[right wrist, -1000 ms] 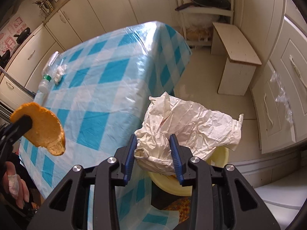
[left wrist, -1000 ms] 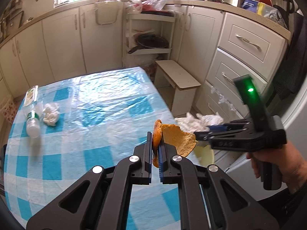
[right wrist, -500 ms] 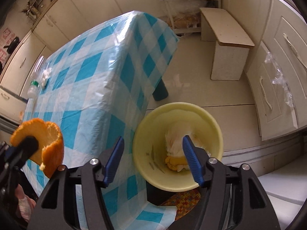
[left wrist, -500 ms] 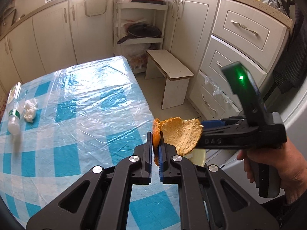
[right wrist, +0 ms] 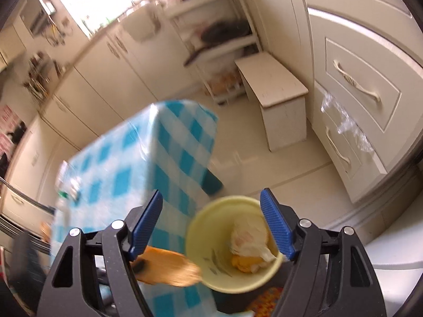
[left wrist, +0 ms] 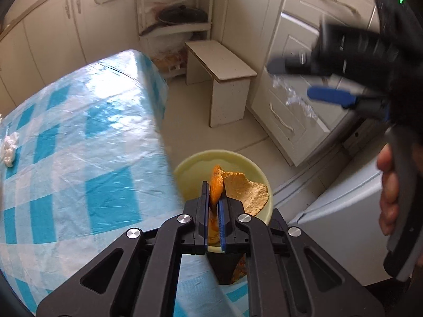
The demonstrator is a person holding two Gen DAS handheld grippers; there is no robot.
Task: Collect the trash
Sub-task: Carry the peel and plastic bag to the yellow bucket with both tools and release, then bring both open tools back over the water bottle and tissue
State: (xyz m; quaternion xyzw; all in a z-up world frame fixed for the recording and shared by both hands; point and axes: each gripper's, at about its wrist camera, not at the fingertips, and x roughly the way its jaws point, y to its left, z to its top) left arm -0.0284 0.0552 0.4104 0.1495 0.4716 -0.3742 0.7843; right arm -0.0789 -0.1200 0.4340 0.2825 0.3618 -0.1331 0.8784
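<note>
The room was a cream-coloured kitchen, and the yellow bin (left wrist: 185,166) on the pale tiled floor serves as the landmark here. Just to the left of the bin hung the edge of a table (left wrist: 79,137) covered in a blue-and-white checked cloth under clear plastic; a crumpled white tissue (left wrist: 10,145) lay on the cloth at its far left side, well apart from the bin. Beyond the bin, across bare floor, stood a small white bench (left wrist: 224,66), and behind that an open shelf unit (left wrist: 174,26) holding a dark pan. To the right of the bin ran a bank of drawers (left wrist: 290,100) with curved handles, a scrap of clear plastic caught on one of them.

The orange peel (left wrist: 239,186) was a curled piece, bright orange on the outer skin and pale, rough and tan on the inside. It was held directly above the mouth of the bin, not touching the rim. The left gripper (left wrist: 213,200) had its jaws pressed onto the peel's edge, pinching it upright.

In the right wrist view the bin (right wrist: 201,240) already held crumpled white paper (right wrist: 248,237) and an orange scrap at its bottom. The right gripper (right wrist: 211,222) hung above the bin with its blue-padded jaws spread wide, holding nothing.
</note>
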